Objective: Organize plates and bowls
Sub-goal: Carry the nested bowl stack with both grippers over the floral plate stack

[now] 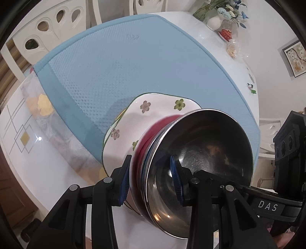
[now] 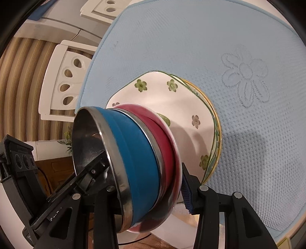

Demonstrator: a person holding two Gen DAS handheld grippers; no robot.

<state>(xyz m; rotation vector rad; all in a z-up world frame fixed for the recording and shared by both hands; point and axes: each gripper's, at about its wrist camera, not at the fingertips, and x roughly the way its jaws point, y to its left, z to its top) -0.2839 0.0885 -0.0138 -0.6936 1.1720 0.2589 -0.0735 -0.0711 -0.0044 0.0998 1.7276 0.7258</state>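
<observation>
A stack of dishes is held tilted over the blue mat (image 1: 133,63). It has a steel bowl with a blue outside (image 1: 206,153) (image 2: 133,153), nested in a red bowl (image 1: 149,138) (image 2: 162,134), on a white floral plate (image 1: 153,111) (image 2: 172,99) with a yellow-rimmed plate (image 2: 214,118) beneath. My left gripper (image 1: 149,182) is shut across the stack's near rim, one pad inside the steel bowl. My right gripper (image 2: 149,193) is shut on the stack from the opposite side; its left finger is hidden behind the bowl.
The mat (image 2: 210,38) covers a white table (image 1: 23,138). White chairs (image 1: 47,28) (image 2: 65,80) stand beyond the table. A vase of flowers (image 1: 220,13) and small packets (image 1: 231,49) sit at the far right of the table.
</observation>
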